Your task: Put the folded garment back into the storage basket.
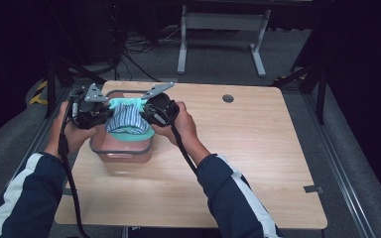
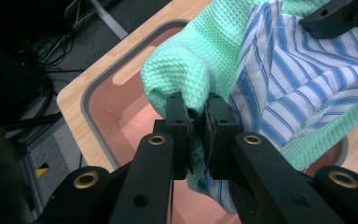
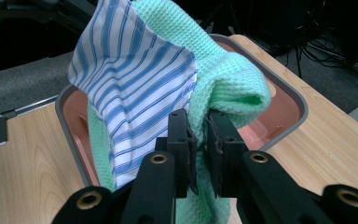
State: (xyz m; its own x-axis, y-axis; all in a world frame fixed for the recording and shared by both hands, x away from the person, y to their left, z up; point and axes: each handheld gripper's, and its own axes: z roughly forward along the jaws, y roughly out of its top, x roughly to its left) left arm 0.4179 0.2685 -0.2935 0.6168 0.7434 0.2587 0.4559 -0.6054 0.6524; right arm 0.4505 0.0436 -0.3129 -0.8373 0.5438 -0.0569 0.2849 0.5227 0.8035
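Table [image 1: 238, 148]: claws pinch cloth [image 1: 126, 119] (over bin [image 1: 124, 151]).

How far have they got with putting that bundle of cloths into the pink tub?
Done: each tool, left and right, has pinched the mint-green waffle-weave cloth, with the blue-and-white striped fabric hanging from it. In hand: the bundle hangs over the grey-rimmed pink plastic tub. Left: probably lowering and releasing it.

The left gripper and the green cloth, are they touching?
Touching. In the left gripper view, the left gripper has its jaws shut on a fold of the green cloth, pinched between both pads, above the pink bin.
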